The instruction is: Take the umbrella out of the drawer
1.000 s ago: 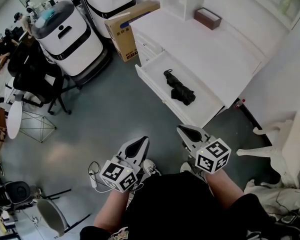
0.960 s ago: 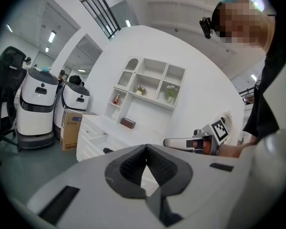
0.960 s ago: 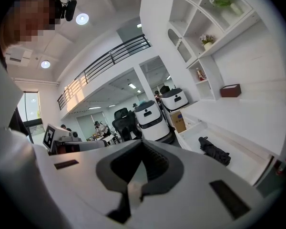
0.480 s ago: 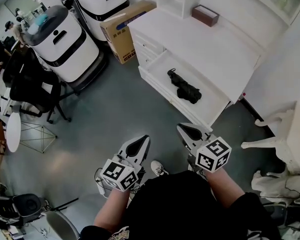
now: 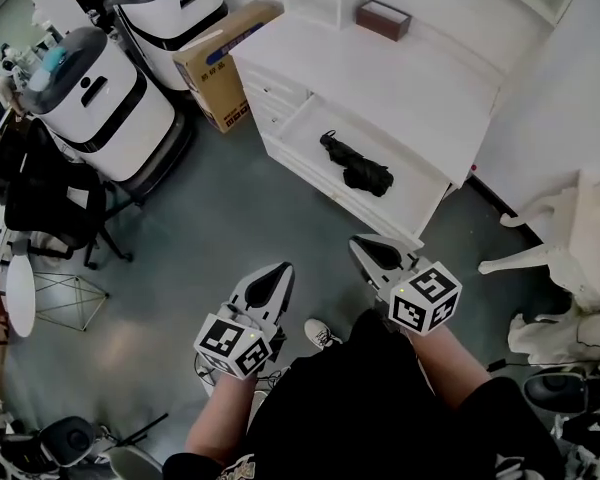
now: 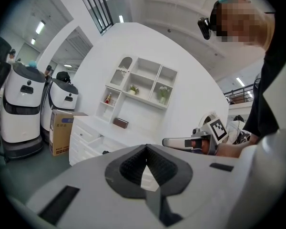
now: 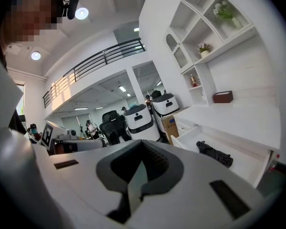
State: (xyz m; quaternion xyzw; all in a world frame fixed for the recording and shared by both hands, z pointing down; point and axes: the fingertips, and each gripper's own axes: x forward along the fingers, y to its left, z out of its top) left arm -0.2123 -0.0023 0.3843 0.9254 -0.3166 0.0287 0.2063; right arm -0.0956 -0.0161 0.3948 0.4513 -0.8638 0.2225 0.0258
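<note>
A folded black umbrella (image 5: 355,165) lies in the open white drawer (image 5: 412,200) of the white desk (image 5: 400,78). Both grippers hover over the grey floor in front of the drawer, pointing toward it and well short of it. My left gripper (image 5: 280,269) is shut and empty. Just below the drawer's near corner, my right gripper (image 5: 358,242) is also shut with nothing in it. The right gripper view shows the umbrella (image 7: 214,154) beyond its closed jaws (image 7: 144,143), and the left gripper (image 7: 81,144) off to the side. In the left gripper view the right gripper (image 6: 181,141) crosses ahead.
Two white rounded machines (image 5: 100,98) (image 5: 180,8) and a cardboard box (image 5: 215,53) stand left of the desk. A black chair (image 5: 40,183) is further left. A brown box (image 5: 383,18) sits on the desk top. White furniture (image 5: 570,248) stands at the right.
The person has stepped and turned a little, so the desk, drawer and machines have slid left and up in the head view. Both grippers stay shut and empty in front of the body.
</note>
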